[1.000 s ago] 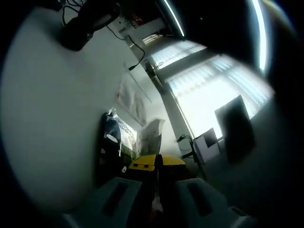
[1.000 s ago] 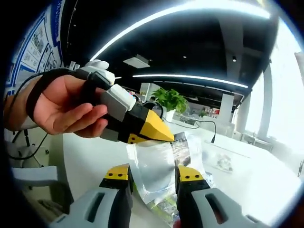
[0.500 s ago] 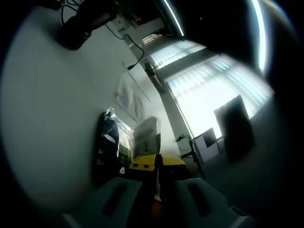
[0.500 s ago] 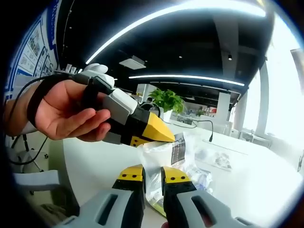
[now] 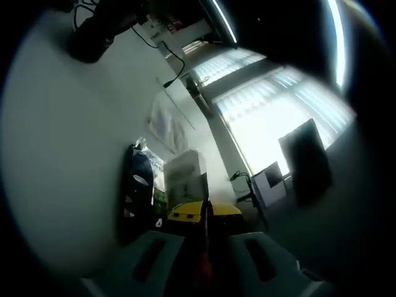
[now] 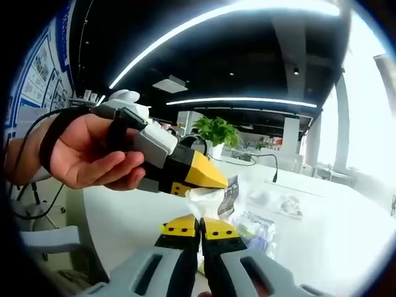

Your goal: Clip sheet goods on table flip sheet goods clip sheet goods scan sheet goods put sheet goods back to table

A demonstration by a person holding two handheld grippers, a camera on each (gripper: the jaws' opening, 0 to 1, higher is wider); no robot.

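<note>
Jaws pressed together on both grippers — each pinches the same clear plastic packet (image 6: pixel 213 197), held up above the white table (image 6: pixel 334 229). In the right gripper view, the right gripper (image 6: pixel 200 227) clamps the packet's lower edge between its yellow tips, while the left gripper (image 6: pixel 213 179) comes in from the left, gripped in a person's hand (image 6: pixel 93 154), and bites the packet's top corner. A barcode label (image 6: pixel 229 193) shows on the film. More bagged goods (image 6: pixel 257 224) lie on the table just behind, and a potted plant (image 6: pixel 218 131) stands farther back. In the left gripper view, that gripper (image 5: pixel 206 213) is closed on the packet (image 5: pixel 184 179) beside a dark printed bag (image 5: pixel 141 192) — bright windows (image 5: pixel 278 117) beyond.
</note>
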